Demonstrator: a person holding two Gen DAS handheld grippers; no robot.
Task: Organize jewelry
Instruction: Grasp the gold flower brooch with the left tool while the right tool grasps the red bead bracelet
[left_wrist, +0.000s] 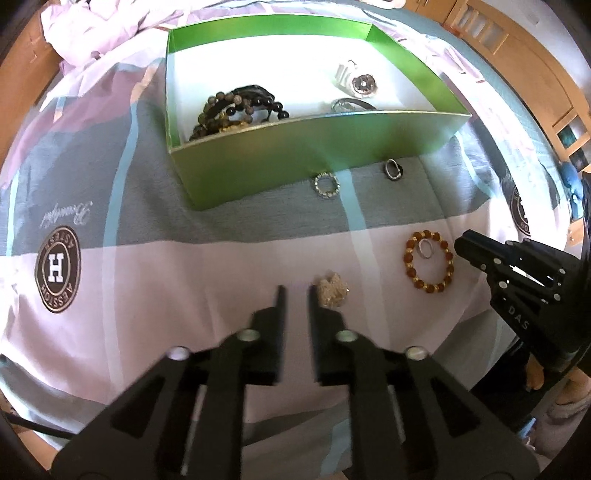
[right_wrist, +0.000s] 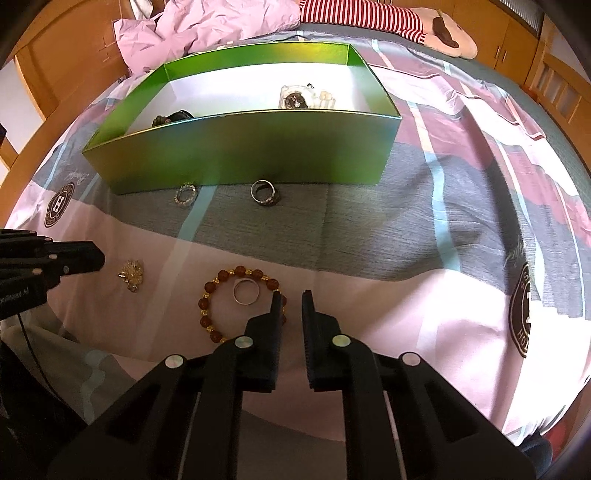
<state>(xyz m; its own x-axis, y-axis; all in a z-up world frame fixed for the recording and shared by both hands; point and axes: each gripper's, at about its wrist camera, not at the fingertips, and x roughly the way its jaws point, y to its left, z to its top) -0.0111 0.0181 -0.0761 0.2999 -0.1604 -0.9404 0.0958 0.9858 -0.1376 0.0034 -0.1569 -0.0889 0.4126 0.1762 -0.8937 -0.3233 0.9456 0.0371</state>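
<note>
Left claw (left_wrist: 296, 295) hovers spread beside the brooch (left_wrist: 332, 290); right claw (right_wrist: 290, 301) is spread at the bracelet (right_wrist: 242, 302), a ring (right_wrist: 245, 291) inside it. The box (right_wrist: 240, 155) waits beyond. Risk: soft bed, slippery beads, pinch may snag fabric.
</note>
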